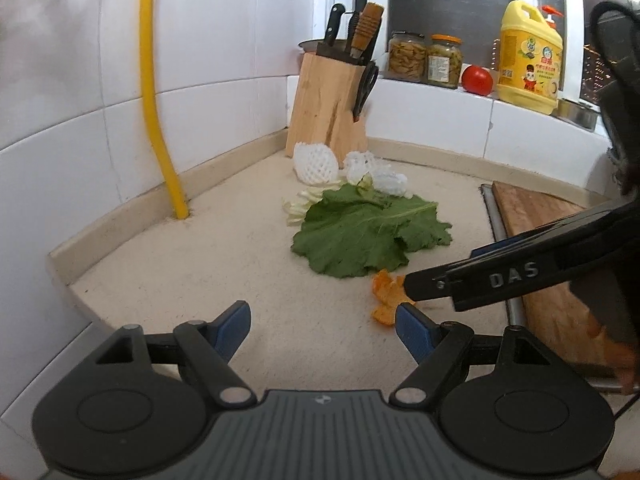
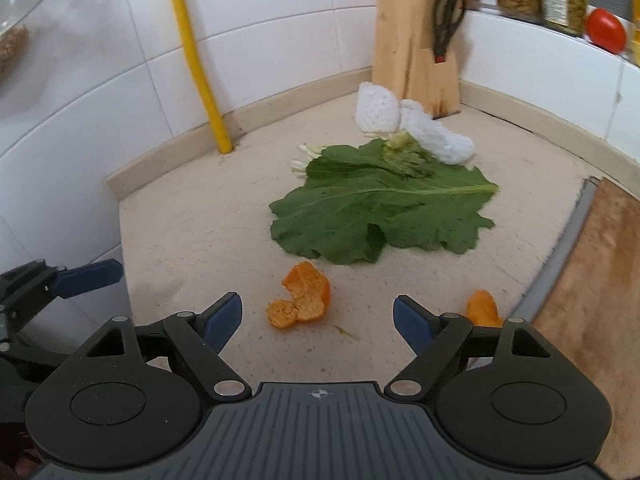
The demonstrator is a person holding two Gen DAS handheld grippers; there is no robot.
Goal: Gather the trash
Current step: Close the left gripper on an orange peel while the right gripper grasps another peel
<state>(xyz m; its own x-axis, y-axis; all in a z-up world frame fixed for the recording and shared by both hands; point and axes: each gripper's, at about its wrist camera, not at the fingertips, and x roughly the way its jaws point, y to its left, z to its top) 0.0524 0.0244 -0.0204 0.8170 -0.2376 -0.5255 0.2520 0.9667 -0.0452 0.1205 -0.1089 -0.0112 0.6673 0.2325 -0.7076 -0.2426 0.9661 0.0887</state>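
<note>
The letters "DAS" are showing in pale print on the black arm of the right gripper, which is reaching in from the right edge of the left wrist view. The yellow detergent bottle on the window ledge is carrying a printed label with cartoon figures and lines of characters, but these are coming out too small and blurred to read. The two glass jars beside it are also wearing paper labels, and their print is staying illegible in both views.
</note>
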